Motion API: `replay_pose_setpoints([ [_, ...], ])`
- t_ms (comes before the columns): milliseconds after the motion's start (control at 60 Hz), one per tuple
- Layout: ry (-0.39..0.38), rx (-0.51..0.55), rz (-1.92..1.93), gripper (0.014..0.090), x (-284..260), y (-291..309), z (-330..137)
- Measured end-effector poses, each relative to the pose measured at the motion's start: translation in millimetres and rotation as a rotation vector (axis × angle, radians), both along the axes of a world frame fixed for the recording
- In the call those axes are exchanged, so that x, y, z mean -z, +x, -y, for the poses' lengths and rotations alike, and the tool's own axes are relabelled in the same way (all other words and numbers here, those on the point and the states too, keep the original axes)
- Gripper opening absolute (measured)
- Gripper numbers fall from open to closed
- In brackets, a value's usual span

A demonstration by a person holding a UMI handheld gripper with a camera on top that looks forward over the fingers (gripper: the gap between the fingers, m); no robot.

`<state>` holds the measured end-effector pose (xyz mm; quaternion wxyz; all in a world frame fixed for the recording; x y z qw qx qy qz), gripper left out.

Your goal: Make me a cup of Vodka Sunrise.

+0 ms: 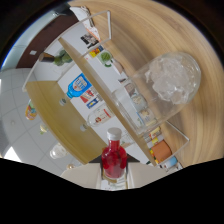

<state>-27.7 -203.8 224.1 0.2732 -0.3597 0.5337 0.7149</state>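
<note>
Red-liquid bottle (114, 157) is standing upright, cap pointing up, base hidden; state of the tongs cannot be determined.

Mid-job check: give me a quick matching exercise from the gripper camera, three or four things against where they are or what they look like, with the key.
Things:
1. red bottle
2. glass with ice
3. clear rack
4. wooden tabletop

Descriptions:
A. holds a row of small labelled items
B. just ahead of the gripper fingers, white cap on top
C. light wood grain under everything
D. clear, filled with pale chunks, beside the rack

Pairs: 1-B, 2-D, 3-A, 4-C
</note>
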Motion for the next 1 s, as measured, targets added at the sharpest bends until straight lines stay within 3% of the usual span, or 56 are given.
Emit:
replay_pose_setpoints([
  [350, 0.024, -0.017, 0.208, 0.0344, -17.2, -11.4, 2.9],
  [500, 0.04, -0.034, 0.656, 0.0345, -28.8, -33.7, 5.7],
  [717, 0.116, 0.094, 1.394, 0.0347, -46.8, -65.1, 8.2],
  [833, 0.112, 0.112, 1.689, 0.0346, -20.1, -86.9, 1.9],
  [1000, 0.043, -0.017, 1.945, 0.0346, 61.8, -117.5, -4.9],
])
